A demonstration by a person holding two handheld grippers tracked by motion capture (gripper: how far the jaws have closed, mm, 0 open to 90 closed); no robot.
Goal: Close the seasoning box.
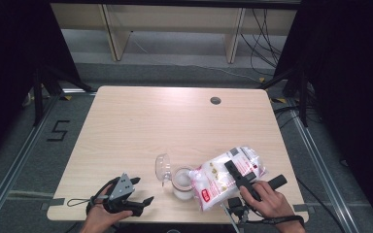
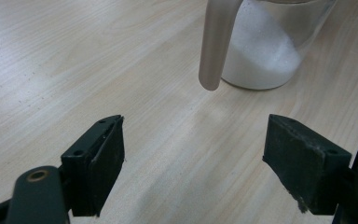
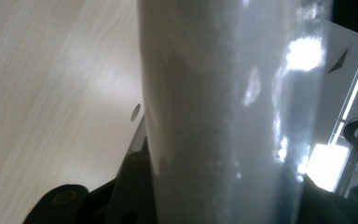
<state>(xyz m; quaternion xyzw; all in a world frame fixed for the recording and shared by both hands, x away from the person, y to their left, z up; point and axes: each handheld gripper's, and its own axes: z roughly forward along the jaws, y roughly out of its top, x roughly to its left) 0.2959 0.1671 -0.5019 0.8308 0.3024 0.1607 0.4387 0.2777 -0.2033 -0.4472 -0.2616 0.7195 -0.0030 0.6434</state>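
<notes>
A clear glass jar (image 1: 182, 183) partly filled with white granules stands near the table's front edge, its hinged lid (image 1: 163, 167) flipped open to the left. A clear bag of white granules (image 1: 226, 174) with red print leans with its lower end over the jar's mouth. My right gripper (image 1: 238, 177) is shut on the bag's middle. In the right gripper view the bag (image 3: 223, 112) stands between the jaws. My left gripper (image 1: 144, 190) rests open left of the jar with nothing between its jaws. In the left gripper view the jar (image 2: 265, 51) sits just ahead of the left gripper (image 2: 193, 158), a pale blurred bar (image 2: 216, 42) hanging before it.
The wooden table (image 1: 141, 121) has a round cable hole (image 1: 215, 100) at the back right. Dark stands flank the table on both sides. A floor mark shaped like a 5 (image 1: 58, 130) lies to the left.
</notes>
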